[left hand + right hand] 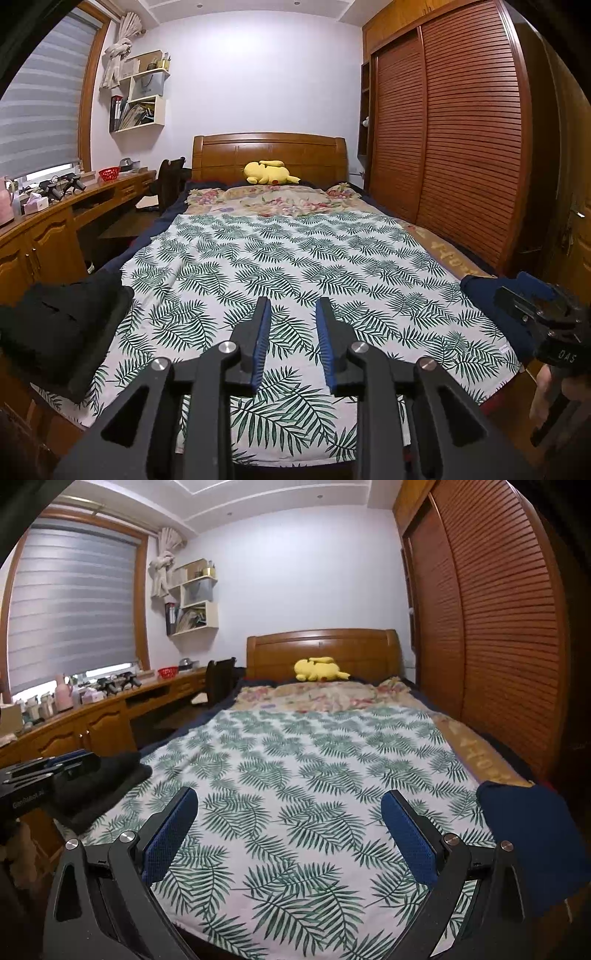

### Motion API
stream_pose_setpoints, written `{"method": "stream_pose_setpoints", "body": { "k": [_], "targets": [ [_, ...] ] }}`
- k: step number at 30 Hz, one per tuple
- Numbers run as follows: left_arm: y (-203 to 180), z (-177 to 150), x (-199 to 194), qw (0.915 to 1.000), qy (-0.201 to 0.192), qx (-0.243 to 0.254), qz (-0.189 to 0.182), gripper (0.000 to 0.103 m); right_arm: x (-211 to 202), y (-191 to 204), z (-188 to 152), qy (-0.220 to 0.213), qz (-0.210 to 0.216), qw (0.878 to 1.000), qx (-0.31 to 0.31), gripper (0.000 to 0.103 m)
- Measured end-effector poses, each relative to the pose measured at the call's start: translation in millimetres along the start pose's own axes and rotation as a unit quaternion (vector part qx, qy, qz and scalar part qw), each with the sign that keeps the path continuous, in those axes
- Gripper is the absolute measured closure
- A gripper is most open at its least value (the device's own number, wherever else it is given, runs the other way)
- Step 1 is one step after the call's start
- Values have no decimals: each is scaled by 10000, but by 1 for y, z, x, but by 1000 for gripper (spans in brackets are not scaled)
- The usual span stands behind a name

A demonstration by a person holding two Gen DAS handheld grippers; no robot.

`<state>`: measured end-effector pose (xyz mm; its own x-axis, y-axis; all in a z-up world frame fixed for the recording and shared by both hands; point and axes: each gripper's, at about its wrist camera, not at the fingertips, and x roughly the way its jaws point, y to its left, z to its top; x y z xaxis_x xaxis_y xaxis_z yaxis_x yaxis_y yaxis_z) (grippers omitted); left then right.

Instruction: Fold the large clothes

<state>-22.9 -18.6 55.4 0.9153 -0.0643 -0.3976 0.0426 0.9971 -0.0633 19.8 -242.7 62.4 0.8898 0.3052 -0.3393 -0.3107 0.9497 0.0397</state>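
Hovering over the white leaf-print bedsheet (280,254), left gripper (292,306) jaws narrowly parted, empty; right gripper (288,805) jaws wide, empty; folded black garment (62,325) at nine o'clock.

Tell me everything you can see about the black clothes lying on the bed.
The black clothes are a soft, matte, dark heap at the near left corner of the bed, roughly folded into thick stacked layers rather than spread out. They rest on the leaf-print sheet, with the outer edge reaching the side of the bed nearest the wooden desk. Seams or folds show faintly on top; what kind of garment it is cannot be told. No tool touches them in the left view.
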Motion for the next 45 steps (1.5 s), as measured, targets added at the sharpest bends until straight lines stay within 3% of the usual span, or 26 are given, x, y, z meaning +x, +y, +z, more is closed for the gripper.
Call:
{"method": "stream_pose_setpoints", "body": {
  "k": [45],
  "targets": [
    [4,-3,-5,10000,-8,25,43,76,-4,2,-1,-31,-20,10000,-31,2]
  ]
}}
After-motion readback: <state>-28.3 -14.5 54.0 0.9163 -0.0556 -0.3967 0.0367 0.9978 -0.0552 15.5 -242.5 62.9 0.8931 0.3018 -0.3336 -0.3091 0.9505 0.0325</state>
